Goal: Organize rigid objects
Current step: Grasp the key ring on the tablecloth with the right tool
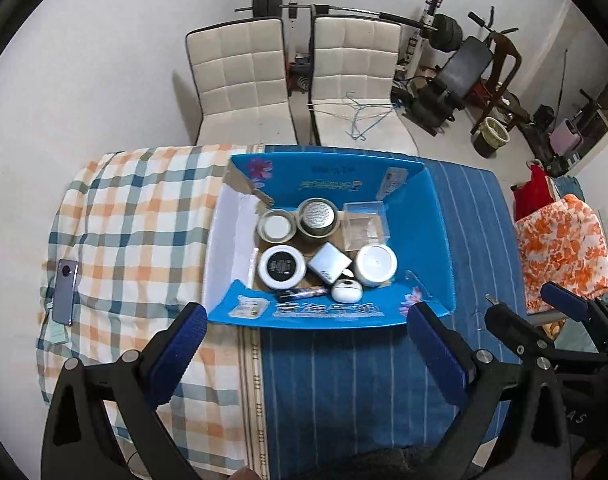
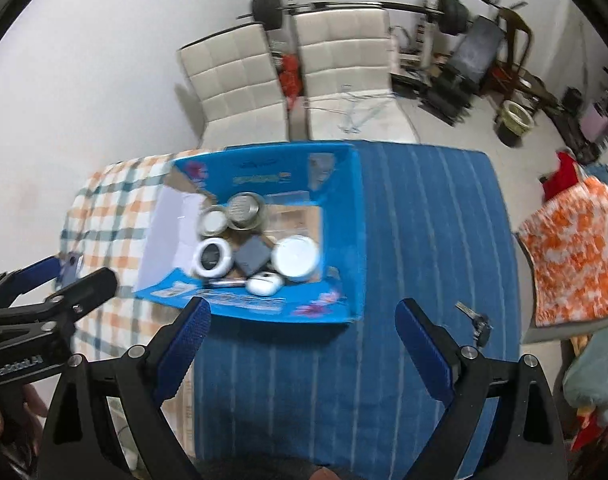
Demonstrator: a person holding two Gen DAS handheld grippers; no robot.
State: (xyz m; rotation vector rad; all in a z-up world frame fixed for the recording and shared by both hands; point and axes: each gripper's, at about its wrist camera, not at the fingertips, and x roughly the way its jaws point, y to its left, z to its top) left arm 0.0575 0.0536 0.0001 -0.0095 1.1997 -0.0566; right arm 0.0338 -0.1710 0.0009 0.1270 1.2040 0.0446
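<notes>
A blue cardboard box (image 1: 439, 240) sits on the cloth-covered table and holds several rigid items: round tins (image 1: 317, 218), a white jar (image 1: 375, 265), a black-and-white round case (image 1: 282, 267), a silver flat box (image 1: 329, 263), a clear box (image 1: 363, 226) and a white earbud case (image 1: 346, 290). My left gripper (image 1: 307, 324) is open and empty, just before the box's near wall. My right gripper (image 2: 304, 320) is open and empty, near the box (image 2: 345, 240) in the right wrist view. A key bunch (image 2: 477, 322) lies right of it. A phone (image 1: 65, 292) lies on the checked cloth at left.
Two white chairs (image 1: 240, 80) stand behind the table. A cushion with orange flowers (image 1: 563, 248) lies on a seat at right. Gym gear and a bin (image 1: 491, 136) are at the back right. The right gripper shows at the right edge of the left wrist view (image 1: 523, 308).
</notes>
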